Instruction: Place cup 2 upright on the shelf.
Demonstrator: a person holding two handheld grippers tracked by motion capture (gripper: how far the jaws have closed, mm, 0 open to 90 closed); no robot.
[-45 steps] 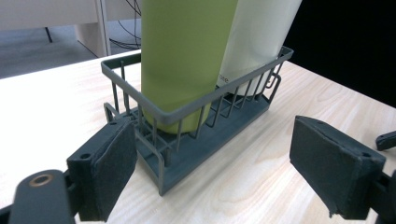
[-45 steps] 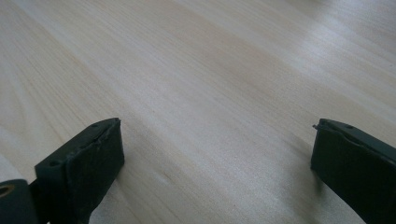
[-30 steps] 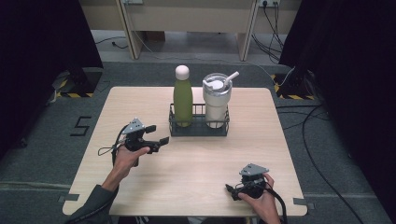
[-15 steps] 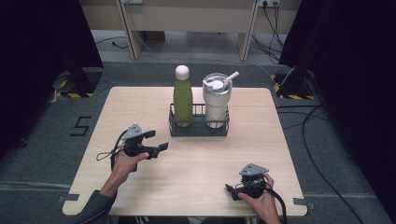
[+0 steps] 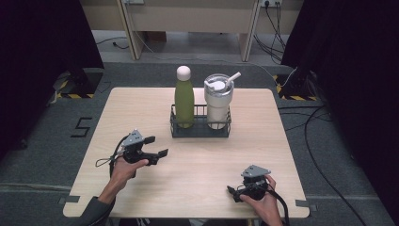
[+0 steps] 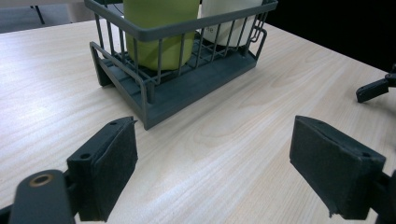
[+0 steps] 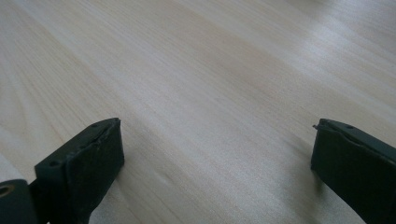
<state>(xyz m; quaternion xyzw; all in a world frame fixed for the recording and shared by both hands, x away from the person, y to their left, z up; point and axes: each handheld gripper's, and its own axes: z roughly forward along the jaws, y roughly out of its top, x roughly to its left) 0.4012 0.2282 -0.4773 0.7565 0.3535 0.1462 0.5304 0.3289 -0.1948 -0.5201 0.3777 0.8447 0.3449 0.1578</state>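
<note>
Left hand-held gripper (image 5: 157,147) jaws spread, empty, aimed at wire caddy (image 5: 201,130) | right hand-held gripper (image 5: 234,191) spread, rested on tabletop (image 5: 141,101) | step: approach judged | next: green bottle (image 5: 184,101) to be reached.

A wire rack (image 5: 201,128) stands on the bench (image 5: 263,136), midway across and nearer the far edge. In it, side by side — a bottle (image 5: 184,98) at its left end, a lidded tumbler (image 5: 219,101) with a straw at its right. The left tongs (image 5: 155,147) lie before the rack toward the left edge; the right tongs (image 5: 231,191) sit by the near right corner — well apart from it.
</note>
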